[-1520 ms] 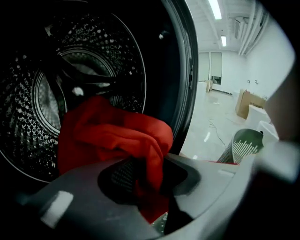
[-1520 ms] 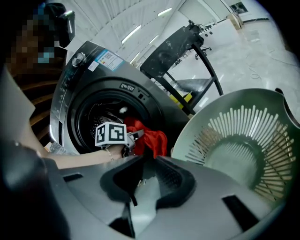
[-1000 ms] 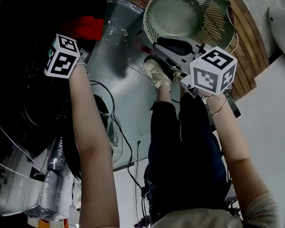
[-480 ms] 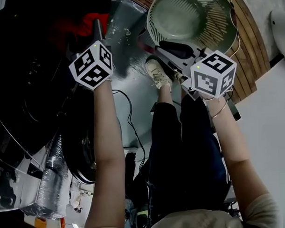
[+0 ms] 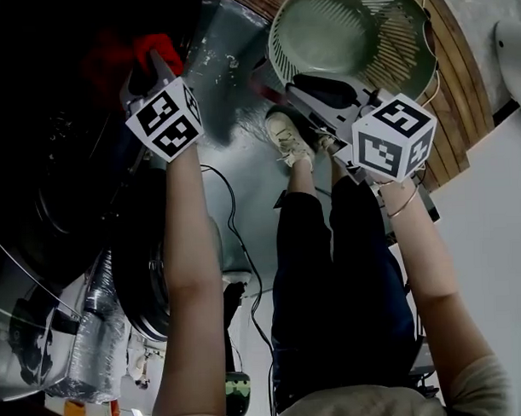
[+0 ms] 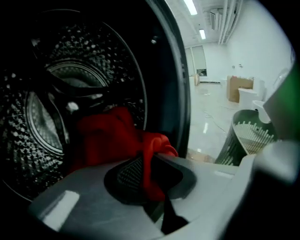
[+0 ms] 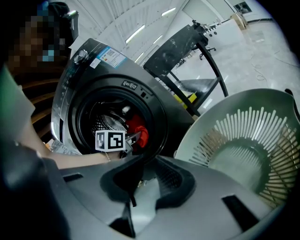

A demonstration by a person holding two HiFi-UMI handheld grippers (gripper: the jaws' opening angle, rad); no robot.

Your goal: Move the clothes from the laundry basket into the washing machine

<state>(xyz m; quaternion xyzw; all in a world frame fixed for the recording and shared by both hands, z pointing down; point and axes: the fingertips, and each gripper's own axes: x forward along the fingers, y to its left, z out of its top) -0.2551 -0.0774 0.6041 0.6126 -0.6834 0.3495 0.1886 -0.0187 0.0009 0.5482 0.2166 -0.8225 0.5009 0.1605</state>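
**Red garment pinched at the mouth of the drum**

A fold of the red garment (image 6: pixel 110 136) is clamped between the pads of the left gripper (image 6: pixel 147 171). Its jaws have just been closing, and the cloth is pressed into a thin ridge between them. The rest of the garment is spread beyond the fingertips and lies low in the perforated drum (image 6: pixel 37 117) of the washing machine (image 7: pixel 89 65) — so the bulk of it is inside the machine, while one edge is held at the door opening.

In the head view the left forearm is stretched forward and is bare. The marker cube is turned upward, and the gripper is pointed obliquely down into the dark opening. In the right gripper view the same cube is seen inside the round door frame, with the red cloth directly at the tips.

The jaws of the right gripper (image 7: pixel 143 180) are kept only slightly apart, and nothing is held between them; only the floor is seen through the narrow gap. The right arm is stretched forward, with a thin bracelet on the wrist. This gripper is held near the rim of the pale green laundry basket (image 7: pixel 248 145), well apart from the garment. Between the two arms the person's legs in dark trousers and a light shoe (image 5: pixel 285 134) are seen.
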